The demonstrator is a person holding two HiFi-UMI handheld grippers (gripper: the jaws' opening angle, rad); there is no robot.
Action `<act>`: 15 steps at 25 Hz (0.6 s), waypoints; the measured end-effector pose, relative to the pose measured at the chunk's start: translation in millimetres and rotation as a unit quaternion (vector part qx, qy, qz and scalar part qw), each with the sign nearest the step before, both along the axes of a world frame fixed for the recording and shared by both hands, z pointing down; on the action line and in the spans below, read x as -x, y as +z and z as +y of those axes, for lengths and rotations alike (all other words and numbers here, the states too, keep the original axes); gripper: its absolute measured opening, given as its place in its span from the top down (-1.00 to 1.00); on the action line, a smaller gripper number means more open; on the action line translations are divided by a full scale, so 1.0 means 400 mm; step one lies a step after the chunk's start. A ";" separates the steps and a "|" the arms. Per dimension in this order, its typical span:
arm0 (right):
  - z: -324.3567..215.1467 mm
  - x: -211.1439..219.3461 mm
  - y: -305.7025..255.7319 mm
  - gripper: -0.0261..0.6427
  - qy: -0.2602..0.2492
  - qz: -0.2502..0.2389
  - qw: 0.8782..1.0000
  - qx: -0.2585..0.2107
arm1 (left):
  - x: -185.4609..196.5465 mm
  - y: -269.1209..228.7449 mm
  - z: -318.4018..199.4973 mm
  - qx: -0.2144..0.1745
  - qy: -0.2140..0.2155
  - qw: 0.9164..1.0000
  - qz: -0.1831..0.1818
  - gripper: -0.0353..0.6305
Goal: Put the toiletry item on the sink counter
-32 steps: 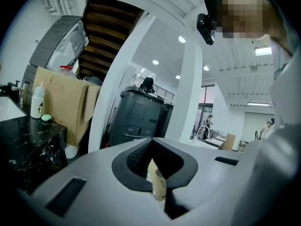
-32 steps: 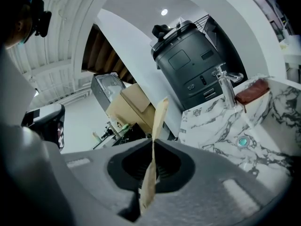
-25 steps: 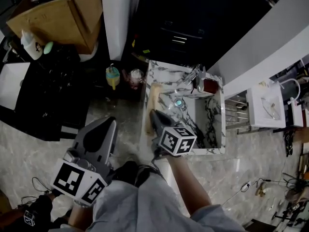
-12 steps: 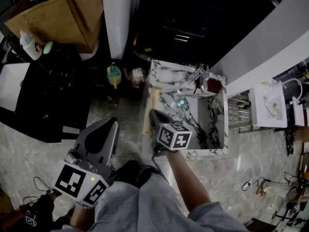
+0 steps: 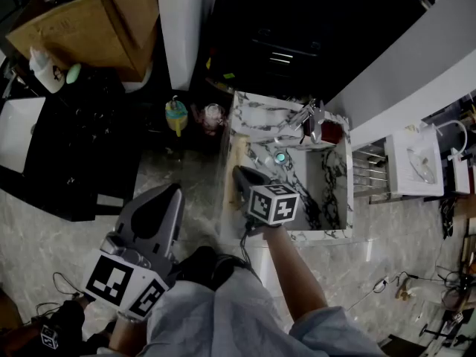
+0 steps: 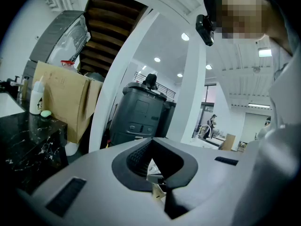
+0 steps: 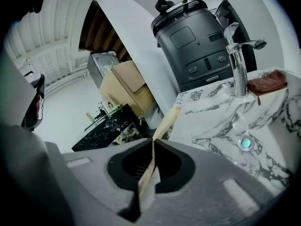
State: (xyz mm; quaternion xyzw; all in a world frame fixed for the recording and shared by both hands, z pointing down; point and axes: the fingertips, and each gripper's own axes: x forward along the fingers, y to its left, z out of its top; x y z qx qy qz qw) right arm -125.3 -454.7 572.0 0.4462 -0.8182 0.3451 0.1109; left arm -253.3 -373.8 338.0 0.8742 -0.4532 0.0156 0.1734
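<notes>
room first: pale marbled floor [image 5: 67, 244] with a cardboard box [image 5: 89, 28] off at its far left, and the white veined sink counter [image 5: 249, 110] straight ahead of me, its basin sunk in the middle with the faucet [image 5: 305, 117] on the back edge. my right gripper [image 5: 239, 173] hangs over the counter's left edge near the front corner, tilted down toward it. its jaws are clamped on the toiletry item [image 5: 235, 158], a long thin pale piece held on edge. the item sticks out straight ahead of the jaws, its long axis running along the left edge toward the back corner. whether its far end already touches the stone i cannot tell. i judge the coming move is mine on the right: lower until the length lies flat on that left strip, not over the basin, then let go. my left gripper [image 5: 169, 192] sits well apart over the floor, jaws together; a small pale scrap shows at their seam that i cannot name.
</notes>
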 end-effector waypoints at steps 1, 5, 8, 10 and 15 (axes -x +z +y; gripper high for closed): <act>-0.003 0.000 0.000 0.90 -0.003 -0.001 1.000 -0.001 | -0.001 0.001 -0.001 0.001 0.000 1.000 0.000 0.88; -0.009 0.007 0.002 0.90 -0.017 -0.003 1.000 -0.003 | -0.007 0.007 -0.005 0.002 0.004 1.000 0.000 0.88; -0.014 0.011 0.006 0.90 -0.019 -0.004 1.000 -0.004 | -0.012 0.013 -0.008 0.004 0.005 1.000 -0.001 0.88; -0.016 0.011 0.007 0.90 -0.020 -0.007 1.000 -0.004 | -0.017 0.015 -0.011 0.006 0.007 1.000 -0.001 0.88; -0.017 0.004 0.010 0.87 -0.009 -0.023 1.000 -0.002 | -0.024 0.018 -0.013 0.008 0.011 1.000 -0.001 0.88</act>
